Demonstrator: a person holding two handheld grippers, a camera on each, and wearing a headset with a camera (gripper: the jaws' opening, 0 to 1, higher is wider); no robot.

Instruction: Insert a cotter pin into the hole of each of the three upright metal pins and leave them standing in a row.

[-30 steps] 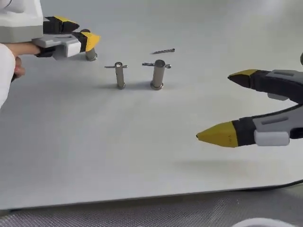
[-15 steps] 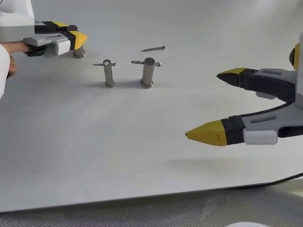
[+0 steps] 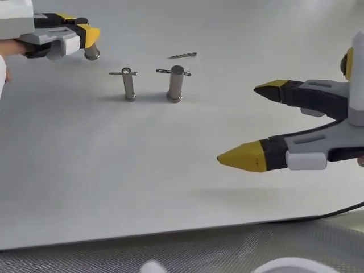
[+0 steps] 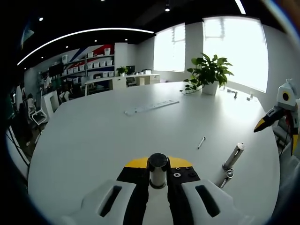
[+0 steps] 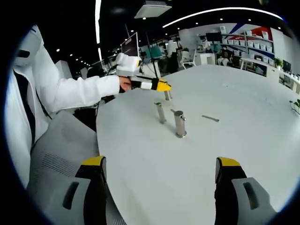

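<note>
My left gripper (image 3: pixel 90 36) is at the far left of the white table, shut on an upright metal pin (image 3: pixel 91 54); in the left gripper view that pin (image 4: pixel 158 169) stands between the jaws of the left gripper (image 4: pixel 158 163). To its right stand a thin pin (image 3: pixel 129 85) and a thick pin (image 3: pixel 176 84), each with a cotter pin through its top. A loose cotter pin (image 3: pixel 182 56) lies behind them. My right gripper (image 3: pixel 240 124) hovers open near the right, well short of the pins, holding nothing. The right gripper view has its jaws (image 5: pixel 161 162) spread wide toward the thick pin (image 5: pixel 179 123).
The white table (image 3: pixel 142 170) ends at a front edge with grey mesh (image 3: pixel 170 253) below it. A white power strip (image 4: pixel 151 107) and a potted plant (image 4: pixel 208 75) sit farther along the table. A person's white sleeve (image 5: pixel 70 89) reaches in behind the left gripper.
The head view has shifted, so everything sits a little left and higher. The left gripper stays shut on its pin and has drawn slightly away from the row. The right gripper stays open.
</note>
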